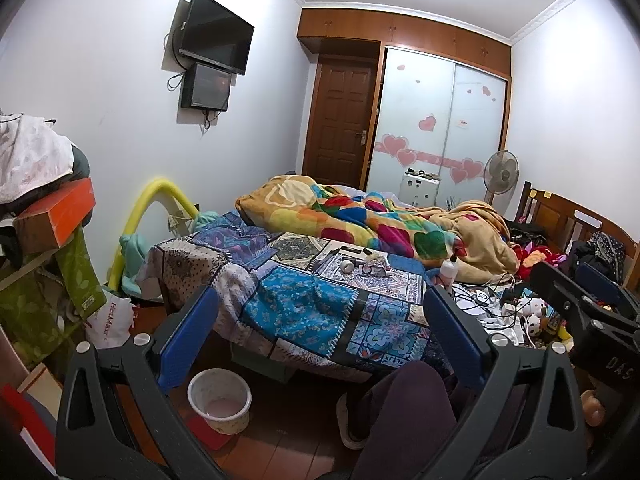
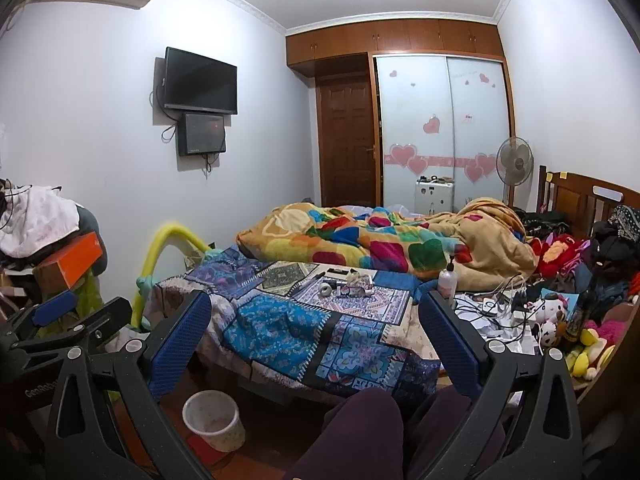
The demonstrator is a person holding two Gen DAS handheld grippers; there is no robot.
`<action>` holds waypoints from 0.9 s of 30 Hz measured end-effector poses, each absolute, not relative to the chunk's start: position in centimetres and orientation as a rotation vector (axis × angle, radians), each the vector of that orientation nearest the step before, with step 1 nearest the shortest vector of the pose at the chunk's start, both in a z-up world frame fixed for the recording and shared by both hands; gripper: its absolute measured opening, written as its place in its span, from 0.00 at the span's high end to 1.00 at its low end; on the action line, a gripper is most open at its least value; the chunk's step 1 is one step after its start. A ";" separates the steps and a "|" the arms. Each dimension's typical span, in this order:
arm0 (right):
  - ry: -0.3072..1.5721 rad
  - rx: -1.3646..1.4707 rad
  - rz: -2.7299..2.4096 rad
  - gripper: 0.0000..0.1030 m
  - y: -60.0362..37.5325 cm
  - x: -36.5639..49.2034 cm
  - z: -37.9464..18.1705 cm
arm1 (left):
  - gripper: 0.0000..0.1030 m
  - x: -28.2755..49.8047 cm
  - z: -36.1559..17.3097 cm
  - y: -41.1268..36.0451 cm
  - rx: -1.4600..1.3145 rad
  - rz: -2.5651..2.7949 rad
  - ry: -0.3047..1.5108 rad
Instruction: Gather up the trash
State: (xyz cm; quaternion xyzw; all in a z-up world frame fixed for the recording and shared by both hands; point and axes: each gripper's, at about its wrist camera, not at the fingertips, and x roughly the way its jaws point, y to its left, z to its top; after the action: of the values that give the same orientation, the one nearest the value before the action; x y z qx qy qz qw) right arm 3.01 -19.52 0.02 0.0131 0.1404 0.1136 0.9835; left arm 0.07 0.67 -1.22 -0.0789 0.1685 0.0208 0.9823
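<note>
A small white waste bin (image 1: pixel 219 400) stands on the floor at the foot of the bed; it also shows in the right wrist view (image 2: pixel 213 420). Small items lie on the patchwork cover: a tape roll (image 2: pixel 326 289), crumpled wrappers (image 2: pixel 357 284) and dark sticks. In the left wrist view they lie mid-bed (image 1: pixel 366 264). My left gripper (image 1: pixel 320 300) is open and empty, held well back from the bed. My right gripper (image 2: pixel 316 300) is open and empty too. The right gripper also shows in the left wrist view (image 1: pixel 584 292), and the left gripper in the right wrist view (image 2: pixel 64 312).
A patchwork-covered bed (image 2: pixel 280 320) carries a colourful duvet (image 2: pixel 360 244), a pump bottle (image 2: pixel 447 278), cables and plush toys (image 2: pixel 552 312). Piled boxes and clothes (image 1: pixel 44 208) stand at left. The person's knees (image 2: pixel 360 432) sit low in front. A fan (image 2: pixel 514 164) and wardrobe stand behind.
</note>
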 end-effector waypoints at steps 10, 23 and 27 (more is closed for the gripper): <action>0.308 0.017 0.241 0.00 -19.9 6.8 -1.1 | 0.00 3.1 -1.6 1.2 -0.172 0.076 0.366; 0.365 -0.040 0.172 0.00 -22.5 16.8 -2.0 | 0.00 15.7 -3.0 0.4 -0.217 0.080 0.432; 0.389 -0.063 0.174 0.00 -23.4 20.1 -2.9 | 0.00 20.1 -3.8 -0.9 -0.223 0.044 0.459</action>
State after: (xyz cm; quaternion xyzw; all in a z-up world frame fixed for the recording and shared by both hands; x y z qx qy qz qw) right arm 20.10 -23.36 -2.90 -0.0313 0.1930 0.0863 0.9769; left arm 20.07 -0.87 -3.79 -0.1104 0.2271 0.0218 0.9673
